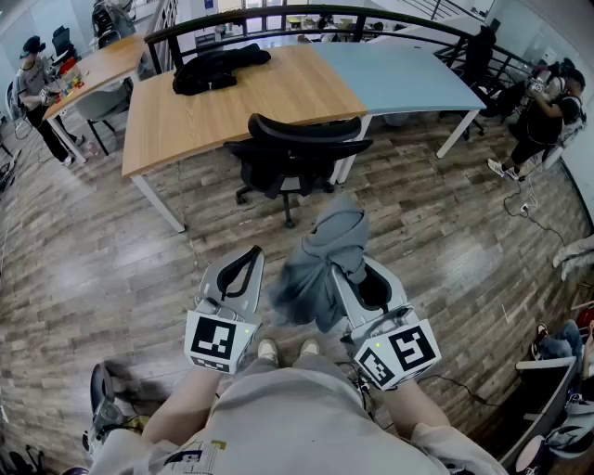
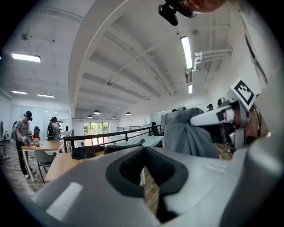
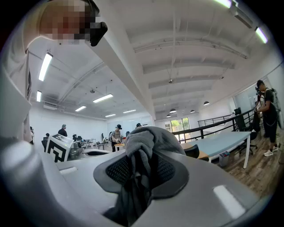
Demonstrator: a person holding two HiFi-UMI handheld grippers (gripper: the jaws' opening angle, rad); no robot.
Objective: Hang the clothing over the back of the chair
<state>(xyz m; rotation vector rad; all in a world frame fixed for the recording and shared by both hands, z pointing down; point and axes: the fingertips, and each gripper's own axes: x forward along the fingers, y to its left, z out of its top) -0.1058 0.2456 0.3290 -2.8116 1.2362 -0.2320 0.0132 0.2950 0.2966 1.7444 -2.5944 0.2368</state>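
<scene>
A grey garment (image 1: pixel 327 250) hangs bunched from my right gripper (image 1: pixel 345 271), which is shut on its fabric. In the right gripper view the cloth (image 3: pixel 146 144) fills the gap between the pads and drapes down. My left gripper (image 1: pixel 251 254) is beside it on the left, its tips together with nothing between them. From the left gripper view the garment (image 2: pixel 186 133) hangs off to the right. The black office chair (image 1: pixel 297 148) stands ahead of both grippers on the floor, its backrest toward me, tucked against the wooden table (image 1: pixel 167 121).
A black garment (image 1: pixel 219 67) lies on the wooden table, and a light-blue table (image 1: pixel 399 79) joins it on the right. A black railing (image 1: pixel 278 17) runs behind. People stand at the far left (image 1: pixel 32 88) and far right (image 1: pixel 543 111). Wood floor lies between me and the chair.
</scene>
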